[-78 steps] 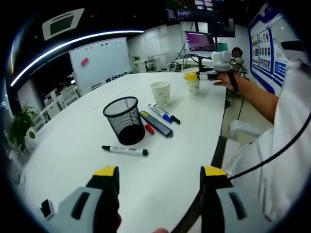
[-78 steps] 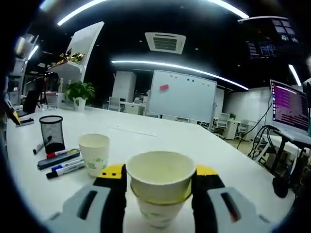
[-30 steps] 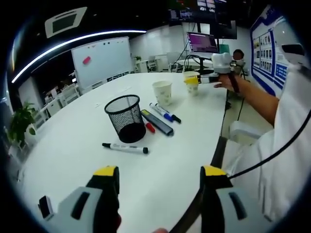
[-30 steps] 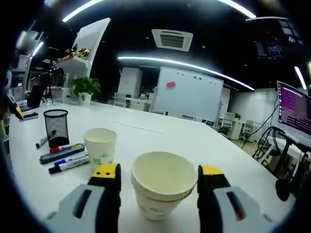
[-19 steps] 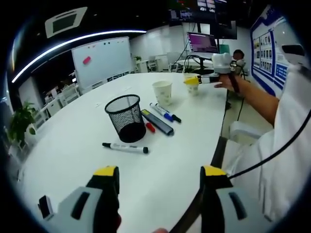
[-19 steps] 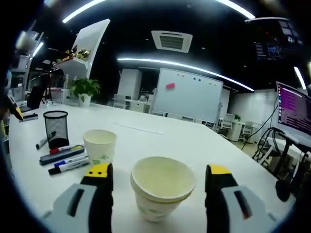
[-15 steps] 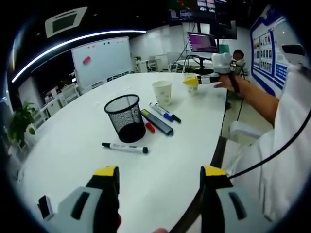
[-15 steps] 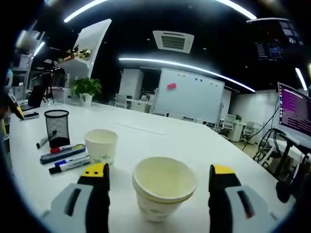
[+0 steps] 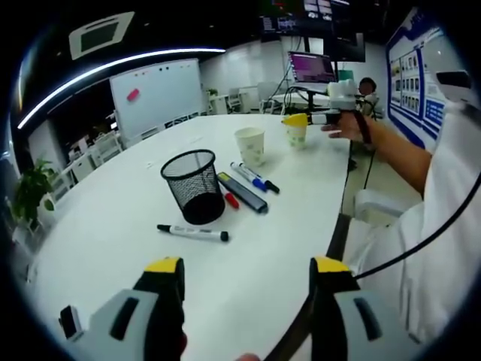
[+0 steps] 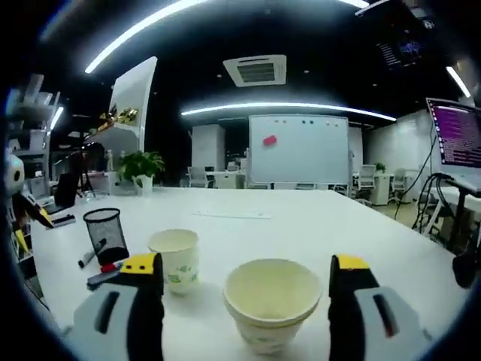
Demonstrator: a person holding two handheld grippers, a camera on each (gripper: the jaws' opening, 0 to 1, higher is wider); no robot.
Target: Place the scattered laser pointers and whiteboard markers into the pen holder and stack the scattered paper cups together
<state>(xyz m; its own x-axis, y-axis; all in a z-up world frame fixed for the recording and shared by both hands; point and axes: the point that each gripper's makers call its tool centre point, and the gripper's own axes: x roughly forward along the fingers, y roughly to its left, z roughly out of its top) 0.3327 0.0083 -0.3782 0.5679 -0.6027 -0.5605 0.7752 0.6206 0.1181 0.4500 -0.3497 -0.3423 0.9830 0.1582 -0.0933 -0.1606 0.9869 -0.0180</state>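
- We see a white worktop [image 9: 113, 226] under a black mesh pen holder [image 9: 192, 185].
- Our hand-held gripper [image 10: 246, 295] has yellow tips on grey.
- The stacked paper cups [image 10: 273, 302] are cream; a single paper cup [image 10: 174, 259] carries a green print.

- Left claw [image 9: 244, 274] rises from the bottom of the left gripper view, its yellow-tipped jaws spread wide, nothing between them.
- Right claw [image 10: 244, 277] has its jaws parted too.
- In the left gripper view's upper right, the person's outstretched forearm [image 9: 394, 154] reaches away.
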